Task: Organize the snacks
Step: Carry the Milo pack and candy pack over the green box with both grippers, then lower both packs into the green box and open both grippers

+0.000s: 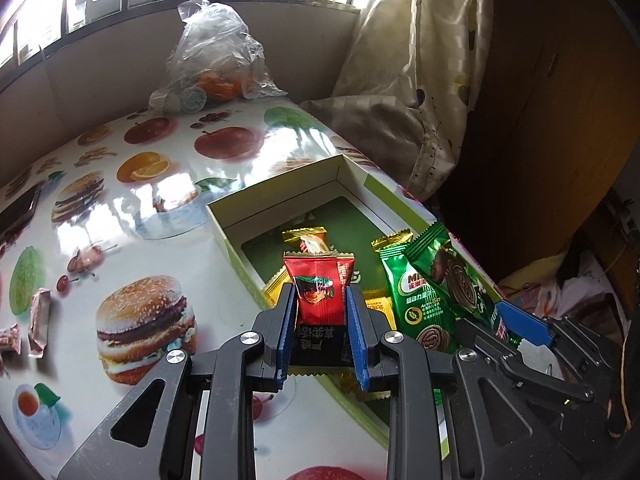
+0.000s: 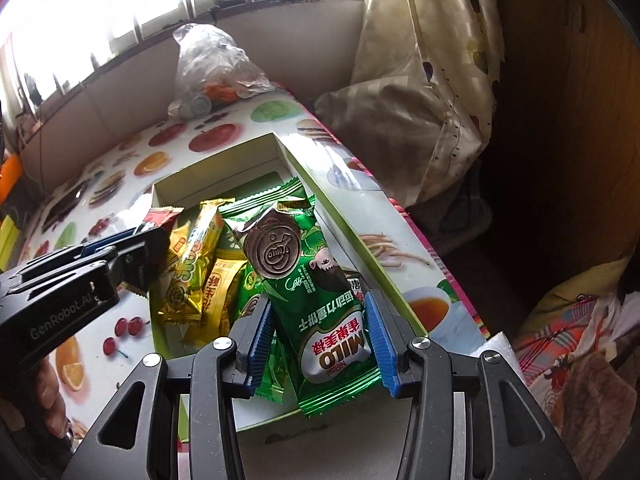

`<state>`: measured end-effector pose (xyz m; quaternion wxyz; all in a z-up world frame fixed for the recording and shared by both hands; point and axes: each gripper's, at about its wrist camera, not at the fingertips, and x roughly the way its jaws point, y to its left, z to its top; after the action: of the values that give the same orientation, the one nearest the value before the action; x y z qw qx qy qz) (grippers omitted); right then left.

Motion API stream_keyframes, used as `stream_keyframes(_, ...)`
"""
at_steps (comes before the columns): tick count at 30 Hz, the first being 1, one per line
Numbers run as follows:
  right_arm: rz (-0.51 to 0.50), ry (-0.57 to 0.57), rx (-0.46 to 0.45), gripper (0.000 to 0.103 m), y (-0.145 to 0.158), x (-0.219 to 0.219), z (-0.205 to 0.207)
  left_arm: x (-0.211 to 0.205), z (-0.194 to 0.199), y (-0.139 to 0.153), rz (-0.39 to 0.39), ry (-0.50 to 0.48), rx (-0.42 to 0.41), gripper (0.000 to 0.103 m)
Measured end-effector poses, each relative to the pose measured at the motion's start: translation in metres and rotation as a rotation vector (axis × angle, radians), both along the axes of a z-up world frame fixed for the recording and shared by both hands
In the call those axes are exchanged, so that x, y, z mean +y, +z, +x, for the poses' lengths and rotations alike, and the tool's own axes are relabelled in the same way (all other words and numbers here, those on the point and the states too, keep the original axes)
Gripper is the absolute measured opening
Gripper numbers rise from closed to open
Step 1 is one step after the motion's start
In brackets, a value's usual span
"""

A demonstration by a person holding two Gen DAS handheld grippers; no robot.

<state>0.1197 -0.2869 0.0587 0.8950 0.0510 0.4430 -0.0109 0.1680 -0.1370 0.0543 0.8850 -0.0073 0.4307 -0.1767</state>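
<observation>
Mid-drop: my left hand-held gripper [image 1: 320,312] pinches a red snack packet [image 1: 320,288], right hand-held gripper [image 2: 320,324] pinches a green biscuit packet [image 2: 304,280] over the box [image 1: 280,188]; next, I release both.

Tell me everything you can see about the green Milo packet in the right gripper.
The green Milo packet is a long, shiny foil wrapper with crimped ends, printed with a round embossed chocolate biscuit, a small cartoon figure and the white Milo logo. It looks sealed and full. The right hand-held gripper clamps it near the logo end, blue pads on both edges. It is tilted over the open cardboard box, above other green and yellow snack packets; whether it touches them is unclear.
</observation>
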Motion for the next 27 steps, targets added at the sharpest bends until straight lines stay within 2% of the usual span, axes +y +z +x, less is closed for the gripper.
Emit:
stream_keyframes(9, -0.029, -0.002, -0.012, 0.045, -0.005, -0.0001, 0.0075, -0.008, 0.0038, -0.0031, 0.037, 0.001, -0.024, 0.026)
stream_keyframes(27, 0.0, 0.011, -0.041, 0.047, -0.0065, -0.0041, 0.0086, -0.0096, 0.0088, -0.007, 0.017, -0.002, -0.012, 0.028)
